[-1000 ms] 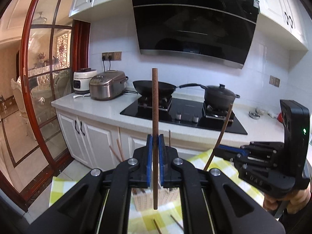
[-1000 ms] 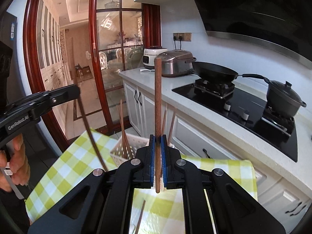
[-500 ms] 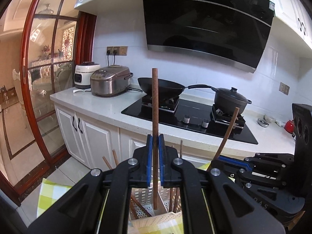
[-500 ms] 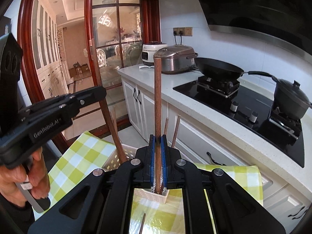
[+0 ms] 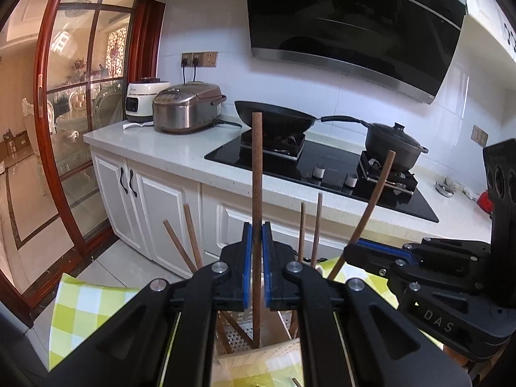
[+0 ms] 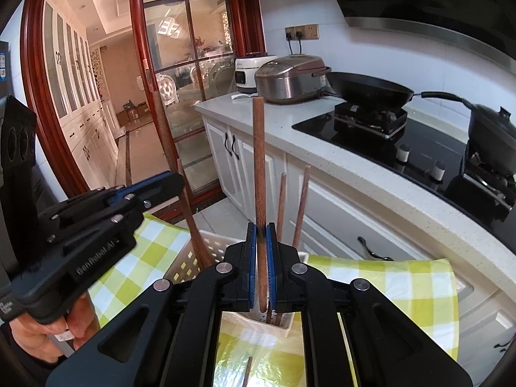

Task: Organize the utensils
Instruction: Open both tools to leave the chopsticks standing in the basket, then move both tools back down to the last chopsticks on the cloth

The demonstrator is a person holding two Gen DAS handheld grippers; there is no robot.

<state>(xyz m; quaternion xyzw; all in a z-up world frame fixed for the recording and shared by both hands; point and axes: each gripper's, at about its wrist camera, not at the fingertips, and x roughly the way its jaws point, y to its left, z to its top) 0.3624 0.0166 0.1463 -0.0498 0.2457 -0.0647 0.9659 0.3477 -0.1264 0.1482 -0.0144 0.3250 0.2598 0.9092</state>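
My left gripper (image 5: 257, 267) is clenched on a brown chopstick (image 5: 257, 193), which stands upright between the blue pads (image 5: 247, 264); its lower tip hangs inside the white perforated holder (image 5: 238, 338) just under the jaws. My right gripper (image 6: 262, 267) is clenched too, on a second chopstick (image 6: 259, 161), also upright, with its lower end just above the far rim of the same holder (image 6: 187, 258). In the left view my right gripper (image 5: 371, 251) shows at the right side, and its chopstick (image 5: 371, 206) leans from it to the upper right. In the right view my left gripper (image 6: 151, 190) comes in from the left, held by my hand (image 6: 48, 335), and its chopstick (image 6: 174, 180) goes down into the holder.

The holder stands on a green and white checked cloth (image 6: 387, 283). Inside it four more chopsticks lean: two at the left (image 5: 187, 235) and two nearly upright at the right (image 5: 309, 225). One loose chopstick (image 6: 247, 371) lies on the cloth close to me.

Behind the cloth are white cabinets (image 5: 145, 200) under a pale countertop (image 5: 161, 148). On it stands a black hob (image 5: 322, 167) with a wok (image 5: 274, 116) and a lidded black pot (image 5: 393, 145), and at the left a silver rice cooker (image 5: 187, 106) beside a white cooker (image 5: 142, 96). Above hangs a black range hood (image 5: 348, 22). Far left is a red-framed glass door (image 5: 64, 96)
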